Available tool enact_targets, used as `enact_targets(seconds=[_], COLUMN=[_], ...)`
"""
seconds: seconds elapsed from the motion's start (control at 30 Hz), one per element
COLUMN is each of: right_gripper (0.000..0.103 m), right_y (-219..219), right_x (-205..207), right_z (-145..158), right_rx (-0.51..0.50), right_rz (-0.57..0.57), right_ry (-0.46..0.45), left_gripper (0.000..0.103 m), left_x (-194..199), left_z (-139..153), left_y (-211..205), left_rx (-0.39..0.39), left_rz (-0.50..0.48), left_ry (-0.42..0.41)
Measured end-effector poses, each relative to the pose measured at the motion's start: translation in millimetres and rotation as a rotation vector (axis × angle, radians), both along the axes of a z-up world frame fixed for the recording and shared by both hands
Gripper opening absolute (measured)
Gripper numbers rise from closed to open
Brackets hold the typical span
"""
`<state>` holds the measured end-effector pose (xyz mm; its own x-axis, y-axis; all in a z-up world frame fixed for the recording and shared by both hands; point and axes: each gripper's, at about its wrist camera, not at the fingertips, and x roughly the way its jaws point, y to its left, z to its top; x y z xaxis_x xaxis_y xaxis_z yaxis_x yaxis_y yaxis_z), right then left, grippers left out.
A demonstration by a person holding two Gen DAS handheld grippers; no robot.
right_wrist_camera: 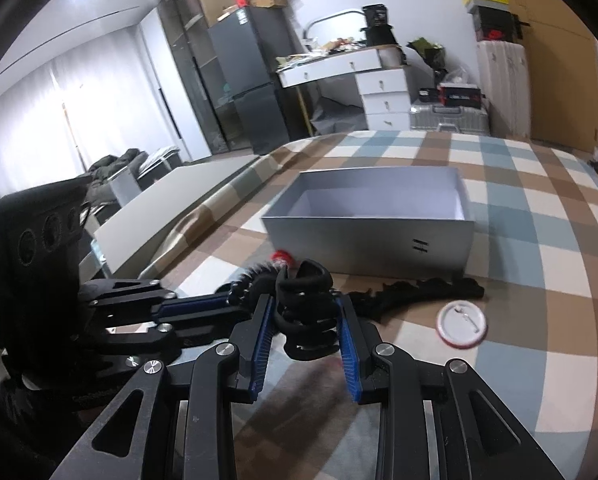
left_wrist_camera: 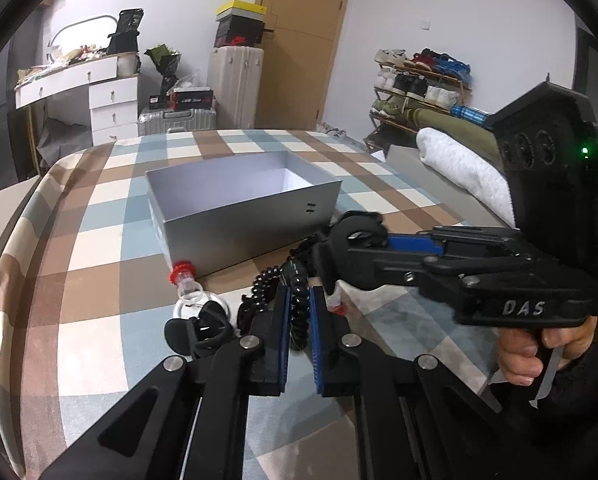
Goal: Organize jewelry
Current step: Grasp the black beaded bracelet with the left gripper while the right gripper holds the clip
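Observation:
An open grey box [left_wrist_camera: 243, 216] stands on the checked bedspread; it also shows in the right wrist view [right_wrist_camera: 375, 236]. My left gripper [left_wrist_camera: 298, 308] is shut on a black beaded bracelet [left_wrist_camera: 299, 312] just in front of the box. My right gripper [right_wrist_camera: 305, 320] is shut on a black hair claw clip [right_wrist_camera: 307, 312]; it comes in from the right in the left wrist view [left_wrist_camera: 355, 240]. The two grippers nearly touch. A clear piece with a red cap [left_wrist_camera: 187, 284] lies by the box corner.
A round pin badge [right_wrist_camera: 461, 326] and a black lacy band [right_wrist_camera: 419, 288] lie right of the grippers. A rolled white towel [left_wrist_camera: 459, 168] lies at the bed's right side. The bed edge drops off to the left. Furniture stands beyond.

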<state>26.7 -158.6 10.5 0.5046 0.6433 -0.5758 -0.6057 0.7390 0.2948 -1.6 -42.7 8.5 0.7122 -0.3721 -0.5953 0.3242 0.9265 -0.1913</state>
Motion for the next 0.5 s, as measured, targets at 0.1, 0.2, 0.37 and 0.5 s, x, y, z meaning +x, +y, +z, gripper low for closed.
enact_targets(seconds=[0.1,0.2,0.37,0.5], right_gripper=[0.03,0.03,0.03,0.03], right_y=[-1.1,-1.3,-4.3,-8.3], right_x=[0.4,1.3,3.1,6.4], right_z=[-0.2,-2.4,-3.8,-0.7], right_rx=[-0.005,-0.012,-0.01,-0.005], right_rz=[-0.006,-0.008,-0.015,-0.033], right_ry=[-0.002,0.002,0.012,0.005], left_gripper=[0.005,0.005,0.005,0.005], left_x=[1.7,2.1,2.7,6.8], left_z=[-1.3,-1.6,1.4,6.9], left_y=[2.1,2.8,4.4,7.6], left_rx=[-0.008,-0.009,-0.02,-0.034], left_rz=[0.014,0.021,0.033,0.047], left_ry=[0.005,0.004,-0.002,-0.014])
